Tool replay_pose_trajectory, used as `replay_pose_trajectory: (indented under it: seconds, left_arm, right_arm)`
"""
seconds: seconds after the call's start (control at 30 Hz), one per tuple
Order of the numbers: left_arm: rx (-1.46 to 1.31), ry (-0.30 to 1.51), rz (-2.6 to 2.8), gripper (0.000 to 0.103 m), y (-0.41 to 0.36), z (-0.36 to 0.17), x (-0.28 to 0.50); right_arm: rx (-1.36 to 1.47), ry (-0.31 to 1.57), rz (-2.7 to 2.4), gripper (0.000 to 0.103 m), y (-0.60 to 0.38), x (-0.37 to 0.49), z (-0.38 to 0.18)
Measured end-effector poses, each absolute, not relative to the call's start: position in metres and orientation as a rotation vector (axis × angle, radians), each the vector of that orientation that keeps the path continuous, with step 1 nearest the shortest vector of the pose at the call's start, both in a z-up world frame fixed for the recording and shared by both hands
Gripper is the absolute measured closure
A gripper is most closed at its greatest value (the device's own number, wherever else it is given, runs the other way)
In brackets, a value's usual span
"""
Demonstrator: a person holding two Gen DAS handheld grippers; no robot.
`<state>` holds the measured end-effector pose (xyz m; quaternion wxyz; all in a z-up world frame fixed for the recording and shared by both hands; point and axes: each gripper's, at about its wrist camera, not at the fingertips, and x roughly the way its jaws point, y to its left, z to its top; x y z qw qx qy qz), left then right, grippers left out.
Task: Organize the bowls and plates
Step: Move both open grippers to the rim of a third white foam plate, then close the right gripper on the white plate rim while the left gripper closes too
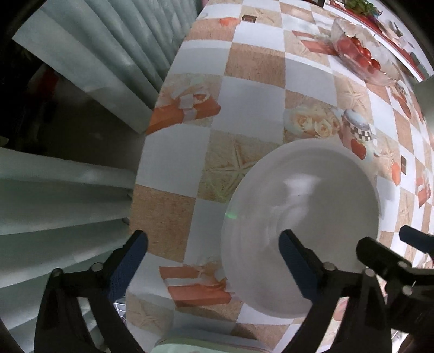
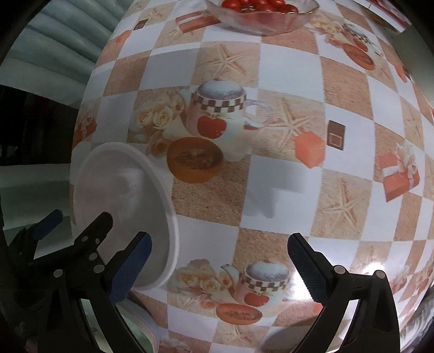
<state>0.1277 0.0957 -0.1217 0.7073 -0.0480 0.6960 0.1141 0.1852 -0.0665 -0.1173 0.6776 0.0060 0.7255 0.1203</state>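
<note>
A: Two claws over the counter (image 1: 252, 108), both pointing down at the checked cloth. Left claw (image 1: 214, 249): spread wide, nothing pinched. Its right finger (image 1: 295, 260) hangs over the inside of the white bowl (image 1: 312, 206), its left finger (image 1: 130, 260) is outside, over bare cloth. So the near-left wall of the bowl sits btwn the pads, not touched yet as far as I can see.

B: Why straddle the wall and not the whole bowl?

A: Judgement: bowl looks too wide to span, so a rim pinch, one pad in and one pad out, is the workable hold. Coming from straight above suits that.

B: Right claw?

A: Right claw (image 2: 219, 258): released too, empty, only cloth btwn the fingers. It sits just right of the same bowl (image 2: 124, 206); left-hand finger (image 2: 133, 266) is close to the bowl's right rim, contact unclear.

B: Bowl placement?

A: Upright, empty, near the counter's left edge and the near side. Glass dish of tomatoes (image 2: 260, 13) is well apart at the far end. Other crockery peeks in at the bottom of both views, w/ a pale green piece (image 1: 208, 346) in the left one; prob. the stack target, can't confirm.

B: Risk?

A: Glazed wall may slip if the pinch is shallow.
</note>
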Motion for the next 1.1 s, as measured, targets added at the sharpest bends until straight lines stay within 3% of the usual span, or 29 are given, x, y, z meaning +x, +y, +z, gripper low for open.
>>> replay_pose_trajectory:
  seconds: [0.07, 0.13, 0.2, 0.27, 0.33, 0.4, 0.43, 0.5, 0.77, 1.1]
  left_arm:
    - [-0.11, 1.552, 0.263, 0.013, 0.1, -0.126, 0.129]
    - [-0.123, 1.56, 0.248, 0.024, 0.102, -0.129, 0.13]
    - [-0.14, 1.583, 0.231, 0.036, 0.105, -0.133, 0.131]
    - [-0.173, 1.585, 0.209, 0.041, 0.107, -0.134, 0.13]
    - [-0.196, 1.578, 0.176, 0.053, 0.105, -0.133, 0.131]
    - [-0.193, 1.576, 0.148, 0.072, 0.099, -0.132, 0.132]
    - [-0.174, 1.576, 0.13, 0.076, 0.091, -0.134, 0.136]
    - [-0.155, 1.575, 0.116, 0.076, 0.083, -0.134, 0.137]
    - [-0.148, 1.587, 0.062, 0.078, 0.054, -0.135, 0.13]
    - [-0.043, 1.598, -0.055, 0.078, -0.038, -0.138, 0.119]
  right_arm:
    - [0.013, 1.631, 0.272, 0.007, -0.064, 0.185, -0.12]
    - [0.012, 1.637, 0.276, 0.026, -0.062, 0.187, -0.121]
    - [0.012, 1.647, 0.277, 0.026, -0.06, 0.187, -0.125]
    - [0.036, 1.654, 0.288, 0.037, -0.06, 0.188, -0.128]
    - [0.077, 1.662, 0.321, 0.056, -0.057, 0.189, -0.13]
    - [0.079, 1.661, 0.351, 0.069, -0.052, 0.188, -0.129]
    - [0.073, 1.658, 0.371, 0.081, -0.048, 0.187, -0.128]
    - [0.063, 1.659, 0.382, 0.089, -0.044, 0.185, -0.125]
    - [0.079, 1.69, 0.332, 0.089, -0.075, 0.174, -0.127]
    - [0.16, 1.742, 0.192, 0.089, -0.16, 0.155, -0.133]
